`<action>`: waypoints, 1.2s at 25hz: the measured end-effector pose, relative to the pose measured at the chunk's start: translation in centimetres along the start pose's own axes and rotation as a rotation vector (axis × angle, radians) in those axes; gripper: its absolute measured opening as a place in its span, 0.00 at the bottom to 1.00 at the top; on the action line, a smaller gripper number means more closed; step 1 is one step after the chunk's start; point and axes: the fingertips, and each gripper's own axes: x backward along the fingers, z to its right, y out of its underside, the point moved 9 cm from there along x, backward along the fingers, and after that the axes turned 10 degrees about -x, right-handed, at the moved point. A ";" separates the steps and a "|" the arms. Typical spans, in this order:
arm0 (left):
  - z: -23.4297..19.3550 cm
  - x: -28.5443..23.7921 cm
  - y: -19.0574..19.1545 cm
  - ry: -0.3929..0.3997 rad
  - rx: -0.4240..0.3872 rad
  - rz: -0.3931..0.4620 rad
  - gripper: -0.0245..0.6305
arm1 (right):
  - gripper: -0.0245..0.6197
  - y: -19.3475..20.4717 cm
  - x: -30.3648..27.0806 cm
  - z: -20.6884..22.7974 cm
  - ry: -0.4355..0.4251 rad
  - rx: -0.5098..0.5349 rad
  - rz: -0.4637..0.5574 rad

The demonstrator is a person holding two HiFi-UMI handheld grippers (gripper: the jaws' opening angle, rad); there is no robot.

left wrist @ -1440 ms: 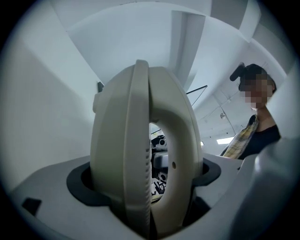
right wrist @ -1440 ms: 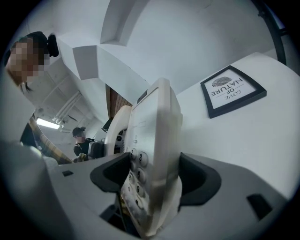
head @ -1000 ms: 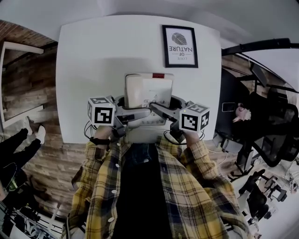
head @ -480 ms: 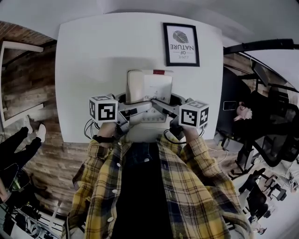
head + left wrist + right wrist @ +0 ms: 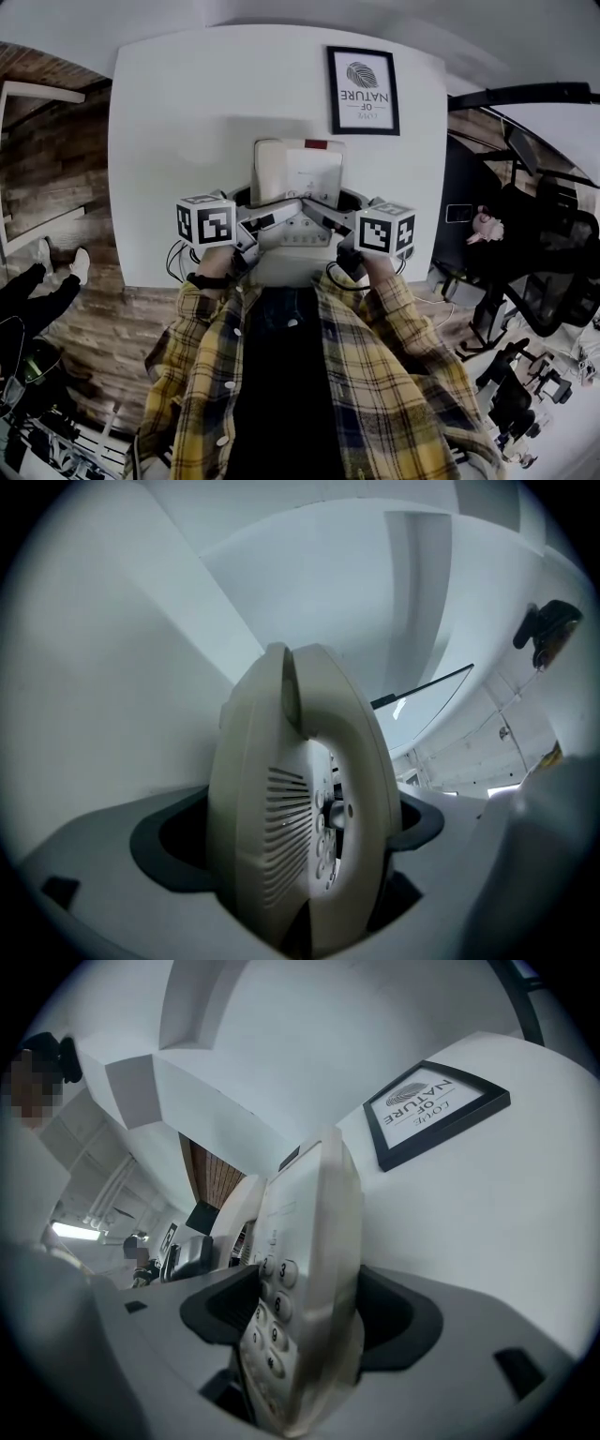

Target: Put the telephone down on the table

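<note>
White table (image 5: 187,131) — framed print (image 5: 363,91), brown floor (image 5: 47,159)

The hand-held gripper (image 5: 309,1354) clamps the telephone (image 5: 300,1288) by its keypad edge near a framed picture (image 5: 436,1110)

Telephone (image 5: 298,173) underside (any table (image 5: 187,122) contact too) hidden.

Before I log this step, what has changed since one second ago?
The telephone, clamped by the left gripper and the right gripper, moved slightly forward, toward the framed print. Nothing was released. Both grippers stay shut on it, and the print lies unmoved on the white table.
</note>
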 end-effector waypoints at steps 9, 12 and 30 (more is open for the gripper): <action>0.5 0.2 -0.1 -0.125 -0.047 -0.026 0.77 | 0.50 0.2 0.1 0.1 0.022 -0.004 0.011; 0.6 0.3 -0.1 -0.160 -0.055 -0.031 0.77 | 0.50 0.1 0.1 0.0 0.030 0.003 0.011; 1.5 0.8 -0.1 -0.288 -0.150 -0.047 0.77 | 0.50 0.0 0.1 0.0 0.085 0.068 -0.006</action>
